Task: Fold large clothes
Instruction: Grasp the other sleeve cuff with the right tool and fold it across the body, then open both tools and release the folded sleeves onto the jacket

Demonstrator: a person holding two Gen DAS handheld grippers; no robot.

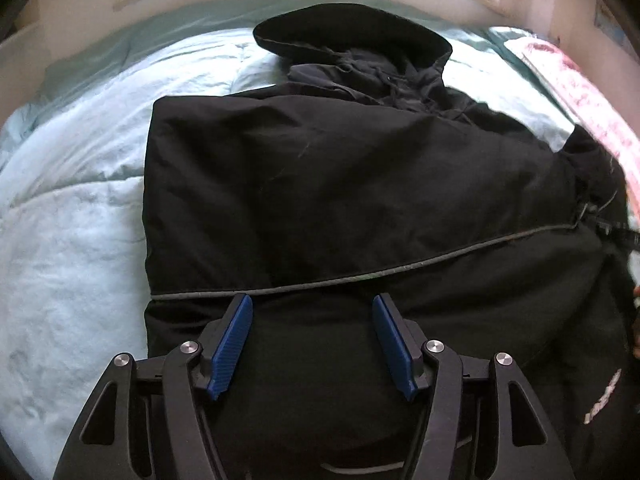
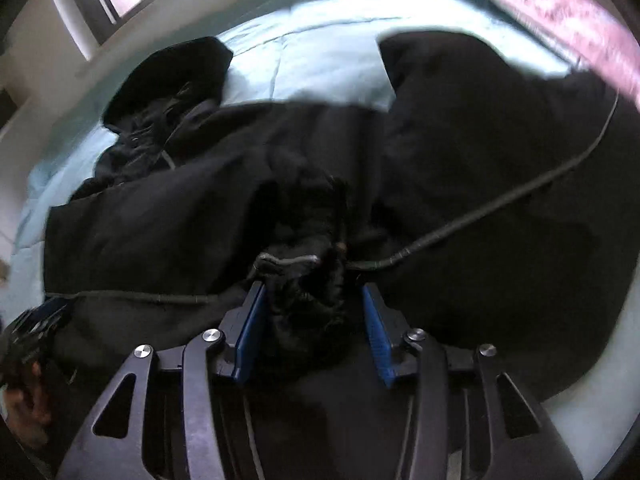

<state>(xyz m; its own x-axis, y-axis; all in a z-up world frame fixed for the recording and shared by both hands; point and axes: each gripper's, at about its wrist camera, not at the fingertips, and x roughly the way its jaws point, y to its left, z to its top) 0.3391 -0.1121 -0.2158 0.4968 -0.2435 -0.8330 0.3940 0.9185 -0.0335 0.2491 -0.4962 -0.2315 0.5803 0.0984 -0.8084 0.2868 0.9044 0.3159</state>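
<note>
Blue-padded left tool (image 1: 312,344) low centre, jaws apart and empty over the black jacket (image 1: 340,184); right tool (image 2: 312,332) straddles a bunched fold of the same jacket.
Right tool's pads look partly parted around the bunch, grip unclear, blurred. Mid-fold step, I judge: one side already laid over, sleeve (image 2: 460,92) spread at upper right. Next needs a firm pinch on the bunch and a matching hem grab. Jacket lies on the pale blue bed (image 1: 72,216), hood (image 1: 352,32) pointing to frame top, long axis bottom-to-top.
</note>
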